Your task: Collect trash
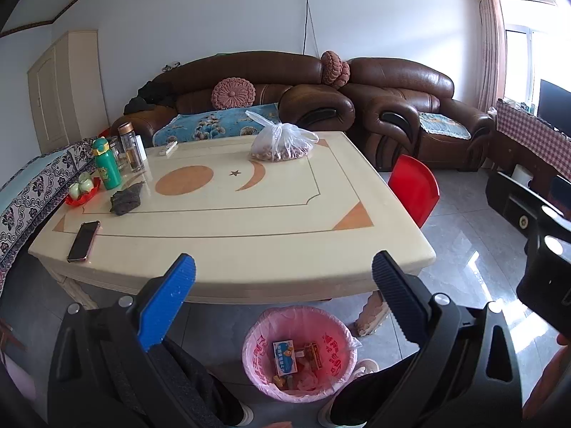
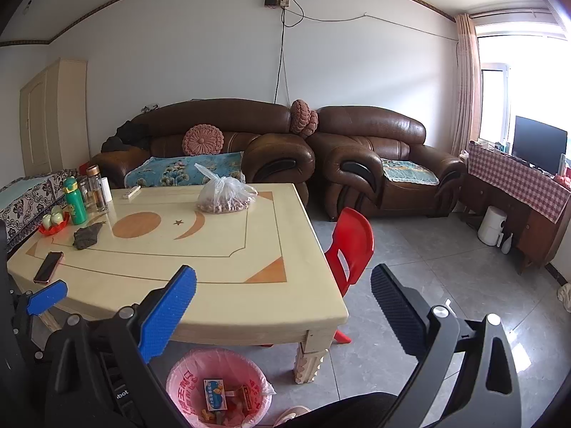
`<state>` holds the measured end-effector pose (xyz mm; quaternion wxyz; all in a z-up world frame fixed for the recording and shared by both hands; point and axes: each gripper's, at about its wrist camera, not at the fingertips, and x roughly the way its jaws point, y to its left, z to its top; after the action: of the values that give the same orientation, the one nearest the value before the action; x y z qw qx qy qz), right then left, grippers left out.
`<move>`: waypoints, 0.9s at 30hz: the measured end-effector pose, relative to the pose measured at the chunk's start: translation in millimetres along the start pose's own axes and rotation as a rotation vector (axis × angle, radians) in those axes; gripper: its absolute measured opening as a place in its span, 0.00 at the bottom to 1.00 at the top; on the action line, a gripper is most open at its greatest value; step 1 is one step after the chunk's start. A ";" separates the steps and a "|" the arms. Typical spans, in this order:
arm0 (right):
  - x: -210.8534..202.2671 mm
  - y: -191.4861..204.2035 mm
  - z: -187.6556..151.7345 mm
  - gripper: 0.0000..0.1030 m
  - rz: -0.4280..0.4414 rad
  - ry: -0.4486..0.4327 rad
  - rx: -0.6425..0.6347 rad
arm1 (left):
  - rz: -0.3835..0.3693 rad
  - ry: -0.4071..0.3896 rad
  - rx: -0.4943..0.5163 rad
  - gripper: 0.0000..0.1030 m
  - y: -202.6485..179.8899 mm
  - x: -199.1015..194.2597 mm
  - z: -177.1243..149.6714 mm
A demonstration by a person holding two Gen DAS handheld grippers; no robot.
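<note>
We hold both grippers wide apart with nothing between the fingers: left gripper (image 1: 283, 281) mid-frame over the near edge of the bench (image 1: 249, 214), right gripper (image 2: 283, 289) likewise. Bottom center, the pink-lined trash bin (image 1: 299, 353) sits on the floor below the bench, small boxes (image 1: 285, 356) and wrappers inside. Phone (image 1: 84, 240) lies at the bench's left edge, plastic bag (image 1: 282, 142) at the far side.

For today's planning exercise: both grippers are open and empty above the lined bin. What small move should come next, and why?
Probably reach the left gripper forward-left toward the crumpled dark rag on the table, the likeliest trash left. The pink-lined bin already holds small boxes; the right gripper also holds nothing. The phone and bottles look like keepers. Whether the rag is trash is uncertain.
</note>
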<state>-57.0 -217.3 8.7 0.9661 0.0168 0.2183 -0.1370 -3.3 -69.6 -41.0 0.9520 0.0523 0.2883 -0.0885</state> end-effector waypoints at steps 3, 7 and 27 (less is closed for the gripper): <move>0.6 -0.6 -0.5 0.93 -0.001 0.002 -0.001 | 0.000 0.003 -0.002 0.94 0.5 0.3 -0.5; 0.2 -0.3 -0.2 0.93 -0.001 -0.001 -0.002 | 0.001 0.007 0.001 0.94 1.4 0.7 -0.9; 3.5 0.1 -4.0 0.93 -0.001 0.001 -0.006 | 0.001 0.009 0.004 0.94 5.4 0.8 -2.0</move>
<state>-55.7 -217.7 3.6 0.9659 0.0138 0.2193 -0.1370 -2.7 -64.1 -42.8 0.9507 0.0545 0.2924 -0.0883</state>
